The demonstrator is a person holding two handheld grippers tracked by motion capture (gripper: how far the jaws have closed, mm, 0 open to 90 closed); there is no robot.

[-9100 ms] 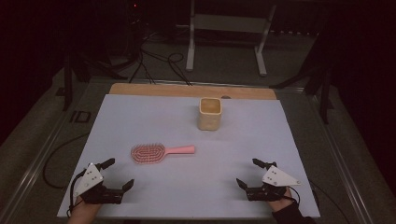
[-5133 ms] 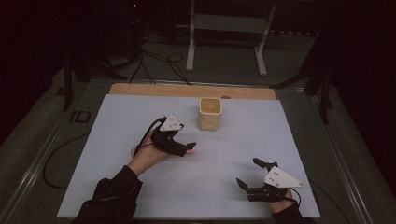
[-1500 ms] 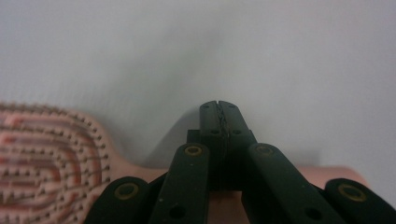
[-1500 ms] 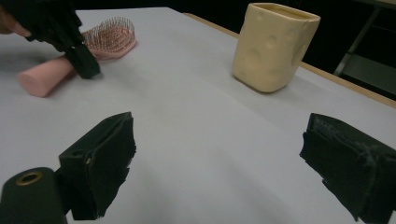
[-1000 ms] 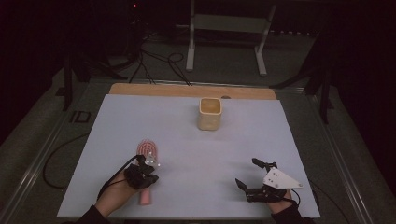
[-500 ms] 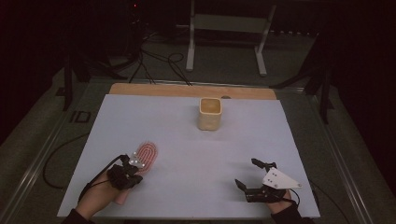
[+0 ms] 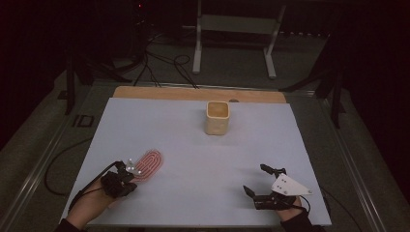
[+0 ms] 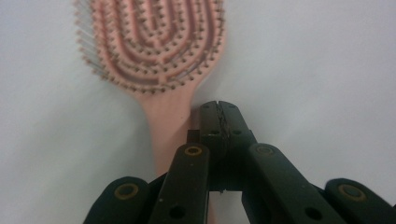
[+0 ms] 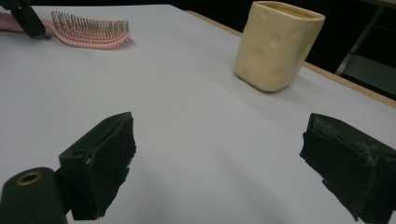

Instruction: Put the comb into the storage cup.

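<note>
Pale, matte white sheet (image 7: 193,145) covers your table, with a strip of bare wood along its far edge and dark floor and cables beyond. Nearest you, at the front right, your right gripper (image 7: 263,181) sits low over the sheet with its jaws spread wide and nothing between them; in the right gripper view the two black pads (image 9: 105,154) stand well apart. At the front left, your left gripper (image 7: 126,175) has its jaws pressed together. In the left gripper view the closed tips (image 8: 219,114) lie just beside the handle of the pink plastic paddle hairbrush (image 8: 156,51), on its right side, and they don't appear to clamp it.

That brush lies flat on the sheet, bristles up. Its oval head carries looping concentric rows of thin bristles with small rounded tips, and its flat handle points back toward your left hand (image 7: 92,203). From the high view, the head (image 7: 147,163) angles away to the right.

Farther off, near the back centre, well apart from both grippers, a cream, squarish cup with dimpled walls (image 7: 217,117) stands upright, mouth open.
</note>
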